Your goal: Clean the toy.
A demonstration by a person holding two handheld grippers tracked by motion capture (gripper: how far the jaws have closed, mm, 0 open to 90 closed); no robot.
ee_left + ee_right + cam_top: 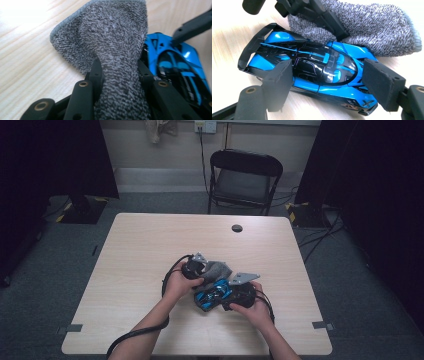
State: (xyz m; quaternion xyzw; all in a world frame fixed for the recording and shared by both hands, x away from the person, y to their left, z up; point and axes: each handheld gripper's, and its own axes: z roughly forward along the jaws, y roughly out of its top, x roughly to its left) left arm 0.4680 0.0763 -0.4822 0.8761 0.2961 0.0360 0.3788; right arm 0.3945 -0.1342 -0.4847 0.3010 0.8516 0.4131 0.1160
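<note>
clearly the left gripper [120, 75], clamped on the grey cloth [110, 37], sits just beside the blue toy car [312, 70], by its nose. the right gripper [327, 82] straddles the car across its long axis, its pads at both flanks, though i cannot tell whether they press.

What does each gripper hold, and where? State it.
Left gripper: grey cloth, bunched middle pinched between its jaws. Right gripper: blue toy car, jaws across its sides.

A glossy blue and black toy sports car [312, 72] with a black rear wing lies across the middle of the right gripper view, nose toward lower right. A grey looped-pile microfibre cloth [367, 32], bunched, touches it at upper right.
</note>
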